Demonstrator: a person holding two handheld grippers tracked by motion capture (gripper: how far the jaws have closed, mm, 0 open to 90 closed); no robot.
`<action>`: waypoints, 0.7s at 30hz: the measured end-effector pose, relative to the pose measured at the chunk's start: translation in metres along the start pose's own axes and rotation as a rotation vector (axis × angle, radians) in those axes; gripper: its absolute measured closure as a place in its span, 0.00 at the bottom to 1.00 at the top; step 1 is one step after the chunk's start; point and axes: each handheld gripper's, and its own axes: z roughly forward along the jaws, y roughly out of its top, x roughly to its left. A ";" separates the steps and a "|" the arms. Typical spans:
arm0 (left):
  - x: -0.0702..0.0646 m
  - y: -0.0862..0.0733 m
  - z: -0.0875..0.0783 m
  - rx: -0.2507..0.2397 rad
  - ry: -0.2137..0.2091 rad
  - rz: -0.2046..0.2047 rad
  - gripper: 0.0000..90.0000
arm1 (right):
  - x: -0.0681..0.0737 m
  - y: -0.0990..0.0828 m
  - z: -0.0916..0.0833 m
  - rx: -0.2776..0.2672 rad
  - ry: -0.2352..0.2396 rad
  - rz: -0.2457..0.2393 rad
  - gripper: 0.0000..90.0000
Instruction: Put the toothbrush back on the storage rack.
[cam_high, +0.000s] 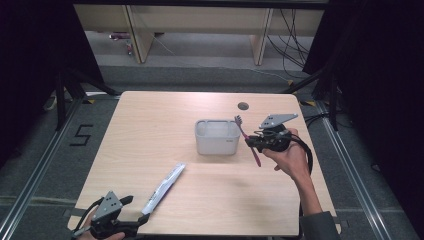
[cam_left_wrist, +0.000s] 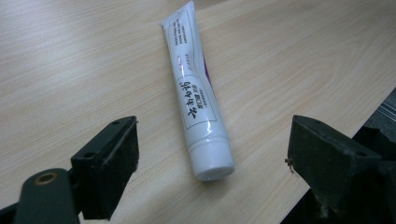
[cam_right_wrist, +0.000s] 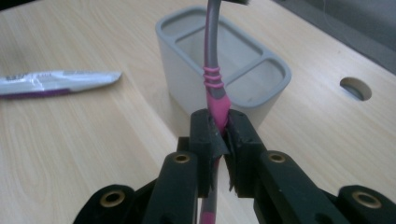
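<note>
We see the toothbrush (cam_high: 247, 140) pinched by its pink handle between the pads of the right gripper (cam_high: 251, 142); in the right gripper view the jaws are pressed together on the toothbrush (cam_right_wrist: 215, 95), the grey neck rising upward in front of the holder (cam_right_wrist: 261, 93) and the bristle end cut off at the top edge; in the high view the brush hangs tilted in the air, its bristled head up and just beside the holder's right rim, its pink tail pointing down toward the table (cam_high: 150, 125); the holder (cam_high: 217, 145) is a pale grey box with divided compartments, standing upright near the middle of the table; the person's right hand (cam_high: 290, 157) grips the tool from the right side of the holder.

Nearer the person's side lies the toothpaste tube (cam_high: 164, 188), flat on the wood, well apart from the holder; in the left gripper view the tube (cam_left_wrist: 196, 98) points its white cap toward the camera; the left gripper (cam_left_wrist: 212, 163) has its jaws spread wide, one to each side of the cap end, neither pad touching the tube; in the high view that left gripper (cam_high: 142, 220) sits at the table's near edge.
</note>
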 end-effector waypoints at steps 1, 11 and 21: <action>0.000 0.000 0.000 -0.002 -0.001 0.000 0.18 | 0.000 0.001 0.000 -0.019 -0.001 0.001 0.91; 0.000 0.000 0.000 0.000 0.001 -0.001 0.18 | -0.004 0.006 0.003 -0.101 -0.015 0.034 0.91; 0.000 0.000 0.000 -0.004 -0.001 -0.002 0.18 | -0.007 0.015 0.002 -0.197 -0.049 0.081 0.91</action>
